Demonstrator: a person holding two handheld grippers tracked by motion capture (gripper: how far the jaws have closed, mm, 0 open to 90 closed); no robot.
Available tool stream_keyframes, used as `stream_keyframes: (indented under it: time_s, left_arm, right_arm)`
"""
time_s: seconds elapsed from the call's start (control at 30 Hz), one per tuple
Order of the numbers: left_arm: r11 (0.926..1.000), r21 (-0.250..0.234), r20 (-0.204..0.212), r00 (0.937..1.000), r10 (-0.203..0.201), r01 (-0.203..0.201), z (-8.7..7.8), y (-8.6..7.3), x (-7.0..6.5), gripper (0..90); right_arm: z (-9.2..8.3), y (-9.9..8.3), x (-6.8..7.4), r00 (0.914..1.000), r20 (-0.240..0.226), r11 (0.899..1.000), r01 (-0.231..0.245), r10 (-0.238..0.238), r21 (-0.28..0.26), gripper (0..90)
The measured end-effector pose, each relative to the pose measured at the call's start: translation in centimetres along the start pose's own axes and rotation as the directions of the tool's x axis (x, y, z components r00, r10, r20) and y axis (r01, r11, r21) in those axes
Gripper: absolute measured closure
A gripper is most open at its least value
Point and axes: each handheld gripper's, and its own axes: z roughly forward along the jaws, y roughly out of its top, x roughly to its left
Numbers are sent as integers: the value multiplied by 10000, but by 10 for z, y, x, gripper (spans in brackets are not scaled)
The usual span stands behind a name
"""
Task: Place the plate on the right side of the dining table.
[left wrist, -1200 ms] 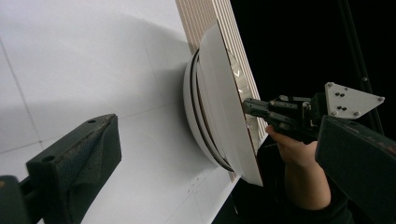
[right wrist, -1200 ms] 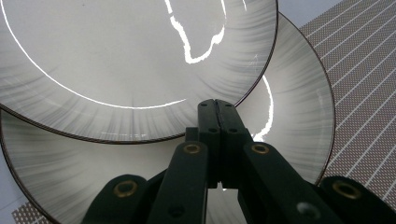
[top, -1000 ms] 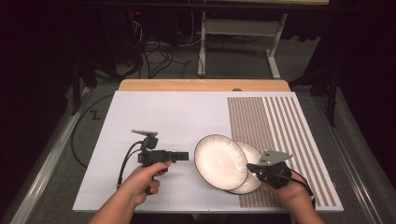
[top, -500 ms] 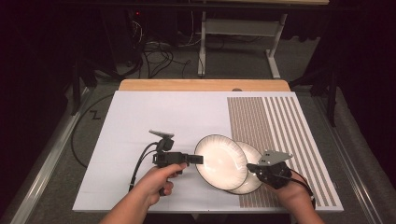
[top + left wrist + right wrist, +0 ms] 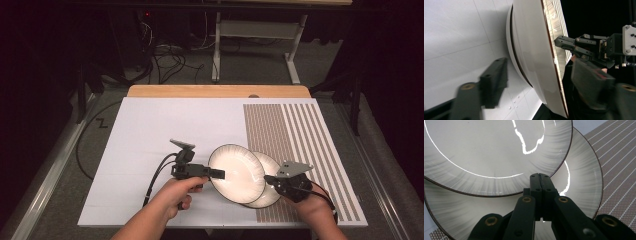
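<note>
Near the mat's (image 5: 150,130) front edge, two plates overlap; the top plate (image 5: 236,172) tilts, its left rim raised. Left gripper (image 5: 216,173) straddles that rim, jaws closing, not yet pressing. Right gripper (image 5: 270,179), jaws together, rests on the lower plate (image 5: 267,192).

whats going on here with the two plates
A person works at a white table with a gripper in each hand. Two plates lie stacked and offset. The right gripper is shut, its tips resting over the lower plate beside the edge of the upper plate. The left gripper has come in at the upper plate's left edge; its jaws have just been closing with the rim between them, not yet pressing on it.
</note>
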Motion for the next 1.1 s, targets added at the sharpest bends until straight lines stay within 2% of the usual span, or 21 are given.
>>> stream_keyframes:
  time_s: [0.13, 0.27, 0.4, 0.6, 0.7, 0.8, 1.1]
  left_arm:
    - [9999, -100, -68, 9999, -131, 130, -1, 2, 0, 449]
    - [9997, 76, -179, 9996, -226, 228, 0, 3, -1, 533]
    - [9994, 196, -471, 9985, -287, 296, 1, 5, -2, 603]
    - [9992, 267, -703, 9972, -268, 288, 2, 6, -2, 661]
    - [9995, 201, -804, 9965, -246, 263, 3, 6, -3, 668]
    - [9994, 333, -1069, 9943, -61, 98, 2, 6, -6, 679]
    - [9995, 324, -1467, 9892, 38, 9, 3, 6, -10, 700]
  right_arm:
    - [0, 0, 0, 10000, 3, 10000, 22, -22, -14, 900]
    - [0, 0, 0, 10000, 15, 10000, 23, -23, 0, 900]
    - [0, 0, 0, 10000, 21, 10000, 23, -23, 1, 900]
    - [0, 0, 0, 10000, 25, 10000, 19, -19, -9, 900]
    - [0, 0, 0, 10000, 42, 10000, 19, -19, -9, 900]
    - [0, 0, 0, 10000, 50, 10000, 23, -22, -9, 900]
    - [0, 0, 1, 10000, 78, 10000, 51, -51, -20, 900]
